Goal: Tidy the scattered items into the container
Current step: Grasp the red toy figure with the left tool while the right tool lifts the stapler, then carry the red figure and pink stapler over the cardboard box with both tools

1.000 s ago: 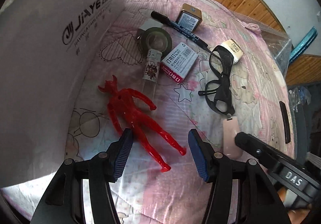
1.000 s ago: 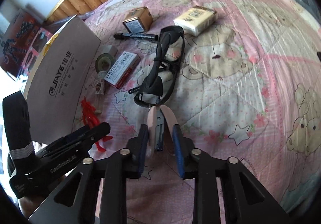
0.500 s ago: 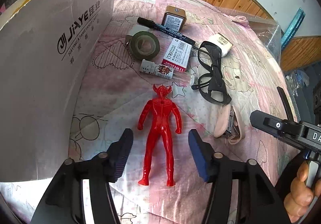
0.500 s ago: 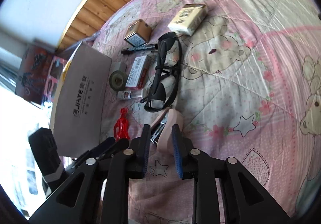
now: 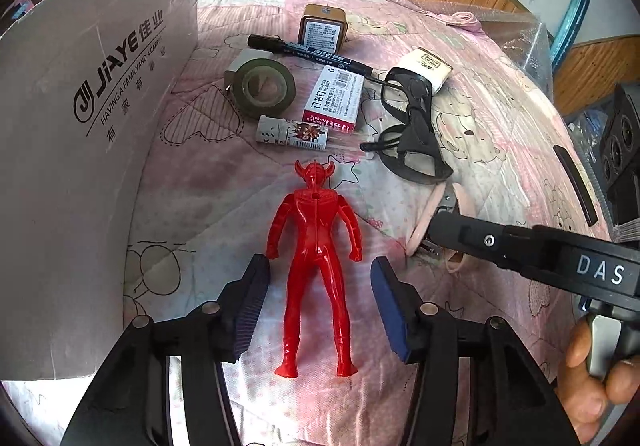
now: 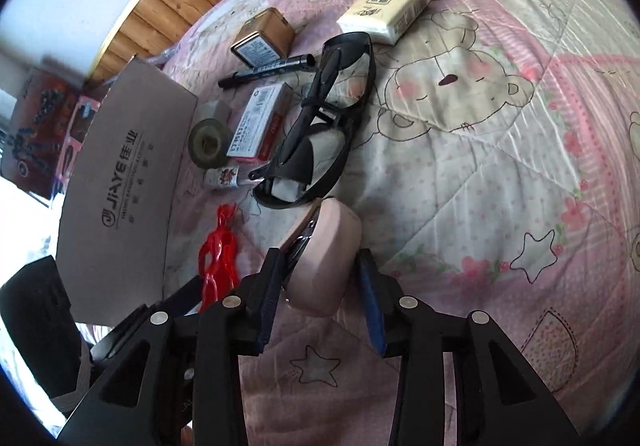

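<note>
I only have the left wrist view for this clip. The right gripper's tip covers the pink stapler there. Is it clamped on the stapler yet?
Observer: Not yet. The right wrist view shows the right gripper open, with the pink stapler between its fingers and a clear gap at the right finger.
Reviewer: How does the stapler lie between them?
Observer: It lies on its side, with its metal parts facing the left finger. Its far end reaches the rim of the black safety glasses. I cannot tell whether the two touch.
</note>
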The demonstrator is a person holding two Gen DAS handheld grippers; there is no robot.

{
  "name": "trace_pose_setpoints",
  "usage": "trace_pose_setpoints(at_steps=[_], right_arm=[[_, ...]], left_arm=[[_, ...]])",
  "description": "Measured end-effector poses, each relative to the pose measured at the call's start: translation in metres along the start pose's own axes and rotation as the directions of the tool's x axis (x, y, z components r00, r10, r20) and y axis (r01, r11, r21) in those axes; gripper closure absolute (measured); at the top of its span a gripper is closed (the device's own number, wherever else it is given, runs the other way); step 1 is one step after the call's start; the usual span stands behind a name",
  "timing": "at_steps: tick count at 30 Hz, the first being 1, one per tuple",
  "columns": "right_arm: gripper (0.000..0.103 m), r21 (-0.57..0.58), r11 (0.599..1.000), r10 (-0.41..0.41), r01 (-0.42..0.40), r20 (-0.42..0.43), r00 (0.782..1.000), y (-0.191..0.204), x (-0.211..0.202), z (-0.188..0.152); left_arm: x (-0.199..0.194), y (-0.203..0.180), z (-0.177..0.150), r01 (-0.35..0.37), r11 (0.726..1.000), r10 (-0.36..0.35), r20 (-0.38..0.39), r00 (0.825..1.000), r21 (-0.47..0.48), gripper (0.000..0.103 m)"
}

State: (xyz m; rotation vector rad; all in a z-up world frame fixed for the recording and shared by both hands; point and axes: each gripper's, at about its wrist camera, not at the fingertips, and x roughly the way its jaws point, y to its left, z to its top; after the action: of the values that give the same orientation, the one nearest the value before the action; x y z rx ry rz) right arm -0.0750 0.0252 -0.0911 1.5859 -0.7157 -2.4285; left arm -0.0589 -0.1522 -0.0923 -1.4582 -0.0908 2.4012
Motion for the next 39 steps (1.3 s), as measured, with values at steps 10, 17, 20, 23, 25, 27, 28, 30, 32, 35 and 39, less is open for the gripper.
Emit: trace_pose_setpoints(at_steps=[10,17,20,23,25,27,28,30,32,35,39], right_arm=[[0.067,-0.259,0.93,-0.249,0.259,0.072,0.966,0.023,-0.011,0.0],[0.074,-0.115,0.988,-0.105,0.106,0.011,0.994,0.004,-0.01,0.005],[0.075,-0.1,0.991,-0.089,0.091,0.018,0.996,0.005,-0.017,0.002],[0.075,-0.094,0.993,-0.075,0.077,0.025,0.997,0.006,-0.023,0.0],[0.075,-0.095,0.993,-0.071,0.073,0.025,0.997,0.007,-0.025,-0.001],[0.075,-0.098,0.992,-0.073,0.075,0.027,0.997,0.007,-0.028,-0.002],[0.075,-0.098,0.992,-0.071,0.074,0.032,0.997,0.007,-0.03,-0.003],[0.075,-0.106,0.992,-0.071,0.076,0.047,0.996,0.009,-0.037,-0.005],[0.075,-0.122,0.989,-0.075,0.083,0.069,0.995,0.012,-0.045,-0.007],[0.075,-0.147,0.984,-0.084,0.097,0.093,0.992,0.016,-0.055,-0.012],[0.076,-0.16,0.981,-0.091,0.107,0.1,0.991,0.017,-0.06,-0.018]], left_arm=[[0.007,-0.005,0.007,-0.022,1.0,0.021,0.036,0.999,0.003,0.039],[0.003,0.007,0.015,0.034,0.999,-0.032,0.065,0.997,-0.031,0.057],[-0.006,0.011,0.017,0.052,0.997,-0.048,0.073,0.996,-0.059,0.057],[-0.013,0.009,0.018,0.054,0.997,-0.049,0.078,0.996,-0.062,0.057],[-0.019,0.005,0.018,0.048,0.997,-0.044,0.081,0.996,-0.054,0.057],[-0.025,0.002,0.017,0.038,0.998,-0.034,0.084,0.996,-0.043,0.057],[-0.028,0.0,0.017,0.038,0.999,-0.034,0.085,0.996,-0.039,0.057],[-0.035,-0.001,0.016,0.033,0.999,-0.03,0.091,0.995,-0.036,0.057],[-0.042,-0.002,0.015,0.041,0.998,-0.037,0.097,0.995,-0.037,0.057],[-0.051,-0.005,0.013,0.045,0.998,-0.041,0.104,0.994,-0.035,0.057],[-0.064,-0.012,0.011,0.039,0.999,-0.036,0.122,0.992,-0.021,0.057]])
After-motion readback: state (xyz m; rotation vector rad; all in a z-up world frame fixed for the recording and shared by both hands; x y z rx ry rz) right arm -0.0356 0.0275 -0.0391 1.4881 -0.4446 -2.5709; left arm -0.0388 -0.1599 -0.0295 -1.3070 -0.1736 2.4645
